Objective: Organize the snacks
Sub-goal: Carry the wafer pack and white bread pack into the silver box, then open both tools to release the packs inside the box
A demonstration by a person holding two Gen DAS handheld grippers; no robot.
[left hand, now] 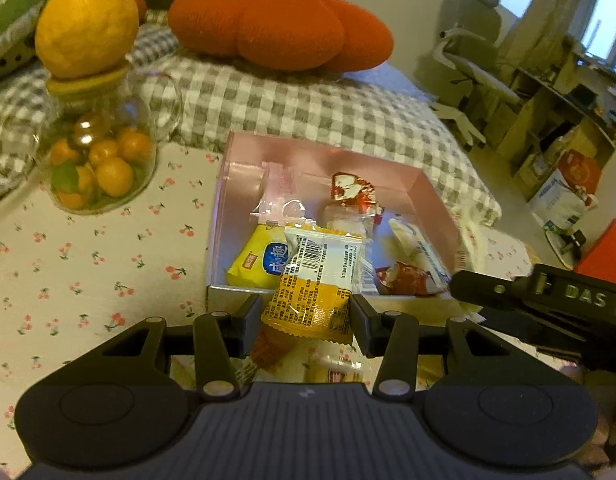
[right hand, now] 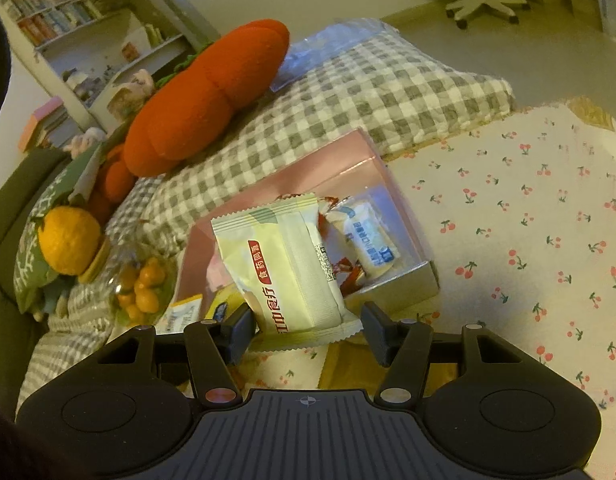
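A pink open box (left hand: 236, 184) stands on the cherry-print tablecloth (left hand: 88, 260). In it lie a yellow packet with a blue label (left hand: 260, 260), red-and-white wrapped sweets (left hand: 354, 192) and a white packet (left hand: 416, 248). My left gripper (left hand: 306, 316) is shut on a yellow-and-white barcode packet (left hand: 316, 280) at the box's near edge. In the right wrist view my right gripper (right hand: 308, 320) is shut on a pale green packet with a red label (right hand: 284, 268), held before the pink box (right hand: 408, 276). A finger of the right gripper (left hand: 480, 284) shows at the box's right corner.
A glass jar of small oranges with a lemon-shaped lid (left hand: 100, 160) stands left of the box. Behind lie a grey checked blanket (left hand: 308, 108) and an orange pumpkin cushion (left hand: 276, 28). Loose snack wrappers (left hand: 336, 364) lie on the cloth under the left gripper.
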